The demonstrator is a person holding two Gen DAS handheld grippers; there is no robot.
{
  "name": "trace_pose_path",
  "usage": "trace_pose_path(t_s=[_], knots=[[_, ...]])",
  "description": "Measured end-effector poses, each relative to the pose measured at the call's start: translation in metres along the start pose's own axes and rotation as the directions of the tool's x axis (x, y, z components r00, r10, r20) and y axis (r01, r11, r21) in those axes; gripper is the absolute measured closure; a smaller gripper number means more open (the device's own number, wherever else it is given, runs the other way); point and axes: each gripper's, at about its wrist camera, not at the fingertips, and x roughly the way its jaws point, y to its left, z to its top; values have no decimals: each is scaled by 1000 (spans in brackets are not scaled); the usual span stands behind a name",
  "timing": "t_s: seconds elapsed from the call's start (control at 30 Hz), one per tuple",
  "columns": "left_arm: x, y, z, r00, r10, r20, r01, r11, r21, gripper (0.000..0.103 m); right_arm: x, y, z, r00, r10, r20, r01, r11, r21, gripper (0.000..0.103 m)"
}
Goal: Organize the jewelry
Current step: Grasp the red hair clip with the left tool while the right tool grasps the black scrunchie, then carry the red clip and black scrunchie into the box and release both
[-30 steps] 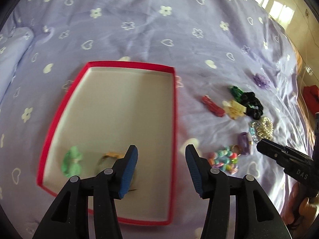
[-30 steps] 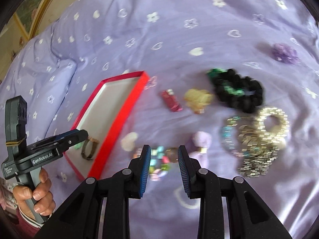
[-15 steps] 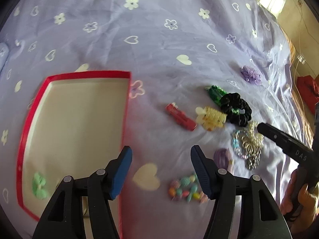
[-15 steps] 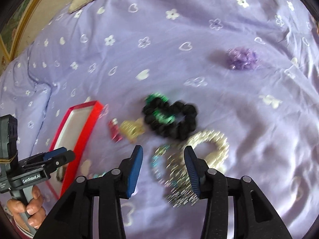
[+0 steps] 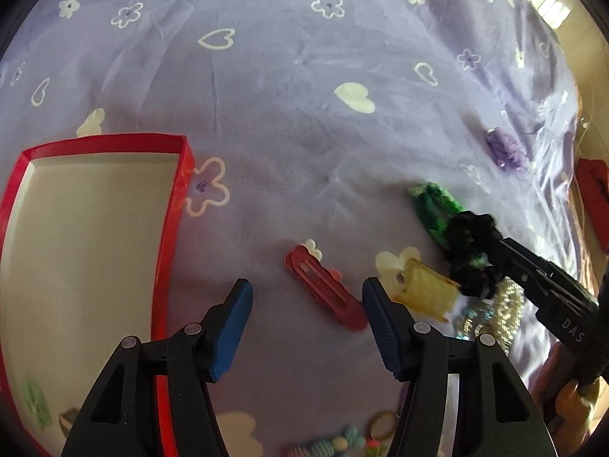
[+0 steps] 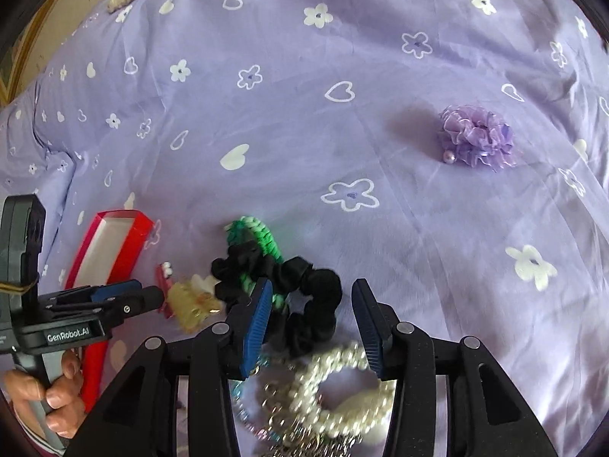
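Note:
My left gripper [image 5: 306, 320] is open over the purple bedsheet, its jaws either side of a red hair clip [image 5: 323, 287]. A yellow claw clip [image 5: 426, 289] lies just right of it. The red-rimmed box [image 5: 167, 228] is at the left, with a green bow [image 5: 36, 405] inside. My right gripper [image 6: 310, 320] is open above a black scrunchie [image 6: 304, 301] that overlaps a green scrunchie [image 6: 259, 234]. Pearl bracelets [image 6: 338, 388] lie below its jaws. The right gripper also shows in the left wrist view [image 5: 540, 282].
A purple ruffled scrunchie [image 6: 475, 137] lies apart at the far right. A beaded bracelet [image 5: 331, 445] and a ring lie near the bottom edge. The left gripper [image 6: 114, 301] and its hand show at left in the right wrist view, next to the box [image 6: 114, 251].
Both grippers have moved right and forward. The left one left the box and now frames the red clip; the right one went from the beads to the black scrunchie and opened wider.

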Motion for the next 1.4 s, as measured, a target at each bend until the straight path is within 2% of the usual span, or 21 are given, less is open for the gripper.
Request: trace_pose_path(t_s=[0.07,0.1,0.17,0.2,0.37,0.53,0.87,1.4], knots=[[4,-4,-1,1000,12,13,-12,1000,29,67,7,-2,1,1000,2,-7,-2,1000,-5,58],[6,-9,-2,1000,20,14,-20,998,51,71,8,-3,1,1000,0,-10,0,1000,-8,59],[6,-13,-4,999,26,21,-28,997,74,81,10,-3,0,1000,-3,-6,3,1000,-13,73],[6,-15,-5,999,30,27,-32,996,88,85,10,-2,-2,1000,-2,-6,2,1000,-17,90],[-3,-19,-15,998,-8,56,2,994,107,85,-3,1,-9,999,35,15,-35,999,8,93],[-31,-12,-30,995,-34,95,24,995,100,85,-27,10,-16,994,90,61,-92,995,24,94],[-94,23,-65,988,-37,151,29,998,57,85,-63,46,-18,973,195,122,-197,980,9,94],[-154,107,-99,981,53,188,-41,997,-67,85,-29,149,-31,939,343,32,-340,937,-73,94]])
